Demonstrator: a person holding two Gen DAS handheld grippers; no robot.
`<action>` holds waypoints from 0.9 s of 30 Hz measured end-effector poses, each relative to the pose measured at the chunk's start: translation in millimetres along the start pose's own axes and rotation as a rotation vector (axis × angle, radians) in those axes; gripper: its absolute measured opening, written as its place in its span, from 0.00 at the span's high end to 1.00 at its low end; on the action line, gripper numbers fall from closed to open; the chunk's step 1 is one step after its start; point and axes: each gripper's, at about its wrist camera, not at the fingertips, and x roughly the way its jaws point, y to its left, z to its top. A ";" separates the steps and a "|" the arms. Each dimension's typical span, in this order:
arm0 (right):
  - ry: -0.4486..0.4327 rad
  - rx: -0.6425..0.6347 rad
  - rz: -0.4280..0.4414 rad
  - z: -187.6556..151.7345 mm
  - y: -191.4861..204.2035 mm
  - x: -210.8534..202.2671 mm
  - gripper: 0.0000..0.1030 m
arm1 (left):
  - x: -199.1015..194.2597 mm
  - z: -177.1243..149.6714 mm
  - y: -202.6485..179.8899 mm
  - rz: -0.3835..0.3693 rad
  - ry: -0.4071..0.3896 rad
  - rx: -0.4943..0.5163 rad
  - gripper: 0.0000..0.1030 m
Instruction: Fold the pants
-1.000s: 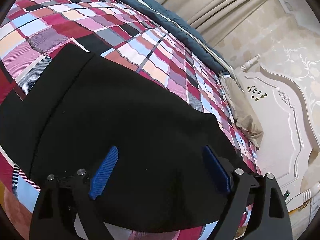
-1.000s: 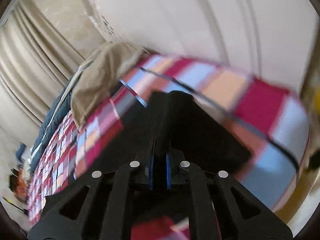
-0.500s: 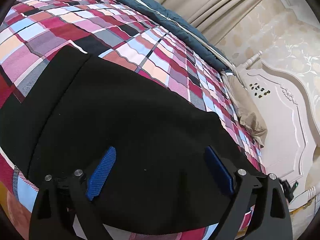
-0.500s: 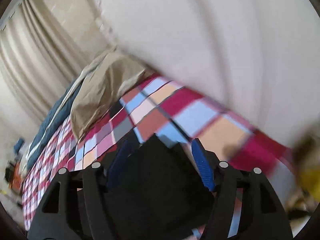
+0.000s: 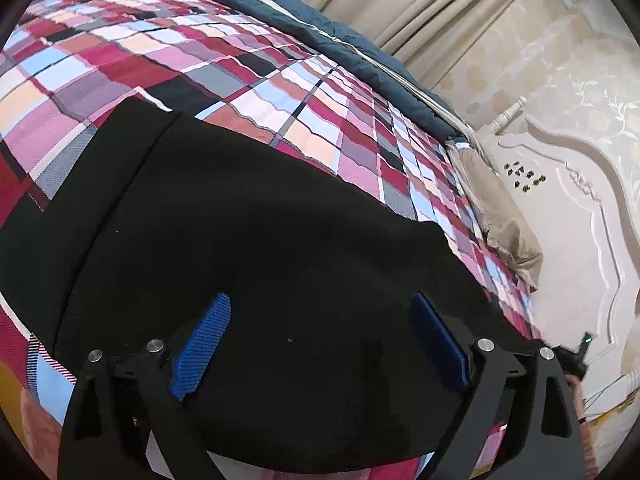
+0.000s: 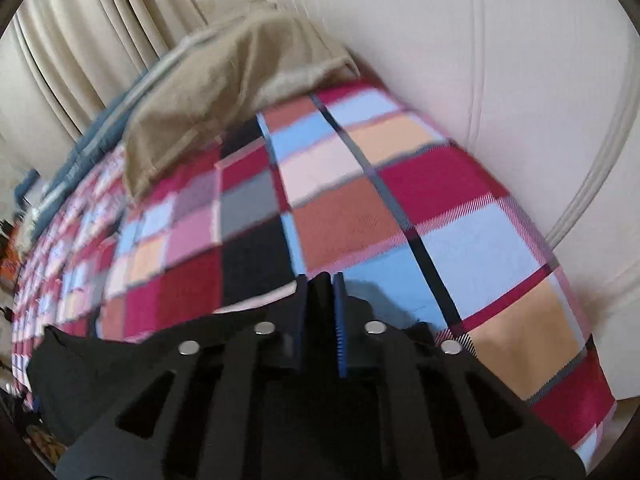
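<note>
The left gripper [image 5: 320, 344] hangs with its 2 ribbed blue pads spread wide over the matte black pants [image 5: 248, 240], which lie flat on the checked woven bedspread [image 5: 240, 64]; the right gripper [image 6: 320, 304] pinches a black fabric fold [image 6: 318, 312], a beige pillow [image 6: 224, 92] far beyond

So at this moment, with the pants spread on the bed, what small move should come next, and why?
Probably the left gripper should close on the black pants. Its jaws stand wide open over the cloth, holding nothing, while the right gripper looks shut on dark cloth, seemingly the pants' edge, over the plaid bedspread.
</note>
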 end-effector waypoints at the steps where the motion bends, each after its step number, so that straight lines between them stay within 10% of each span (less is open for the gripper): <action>1: -0.052 0.018 0.017 1.9 -0.8 -12.7 0.90 | 0.6 -0.7 -1.4 0.005 0.001 0.009 0.12; 7: -0.254 0.133 0.087 -5.0 -26.6 -70.0 0.91 | 0.9 -2.4 -1.1 0.000 -0.009 0.011 0.12; 15: -0.134 0.248 0.012 -29.7 -56.3 -14.8 0.89 | 5.0 -4.7 -7.4 0.030 -0.016 0.051 0.09; 19: -0.146 0.312 0.043 -31.2 -58.2 -25.4 0.42 | 5.1 -5.5 -7.7 0.034 -0.021 0.050 0.09; 27: -0.231 0.487 0.109 -87.2 -74.7 -94.2 0.41 | 3.4 -5.0 -4.3 0.008 -0.026 0.030 0.09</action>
